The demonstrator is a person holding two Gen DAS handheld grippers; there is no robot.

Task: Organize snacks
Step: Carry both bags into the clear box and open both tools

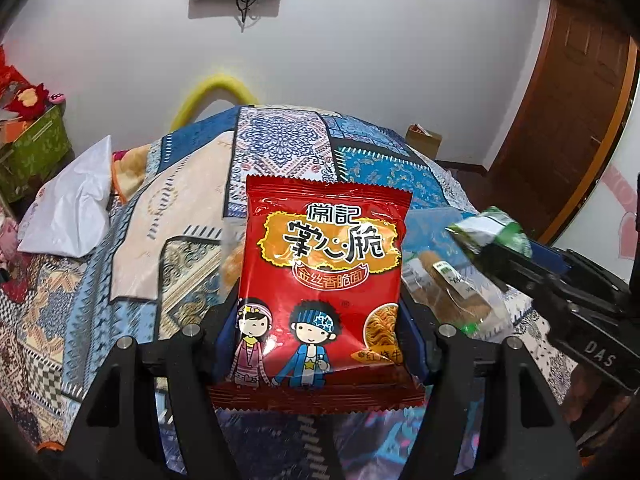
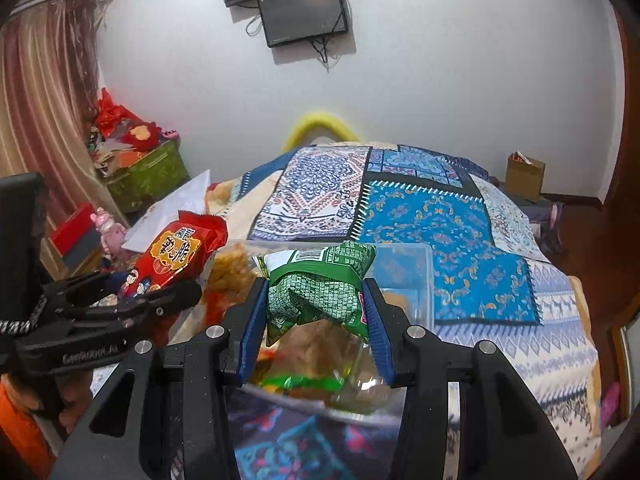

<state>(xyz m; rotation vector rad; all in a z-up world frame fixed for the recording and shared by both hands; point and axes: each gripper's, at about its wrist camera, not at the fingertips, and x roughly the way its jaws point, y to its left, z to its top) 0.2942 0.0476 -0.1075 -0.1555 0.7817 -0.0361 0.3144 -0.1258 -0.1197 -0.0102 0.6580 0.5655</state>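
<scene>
Both grippers are hovering over the clear box (image 2: 404, 276) on the bed (image 2: 460, 216), probably to stow snacks: left gripper (image 1: 320, 320) jaws clamped on the red packet (image 1: 324, 268), right gripper (image 2: 316, 312) jaws squeezing the green packet (image 2: 320, 288).

White wall (image 2: 460, 80) with mounted dark screens (image 2: 304, 12); striped curtain (image 2: 44, 92) at left; brown wooden door (image 1: 568, 120) at right; bed under blue patchwork quilt (image 2: 432, 216); cardboard box (image 2: 524, 176) on floor.

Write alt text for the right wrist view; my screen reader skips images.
The right gripper is shut on a crumpled green snack packet above a clear plastic container of snacks on a patterned bedspread. At left, the left gripper holds a red noodle snack packet.
</scene>
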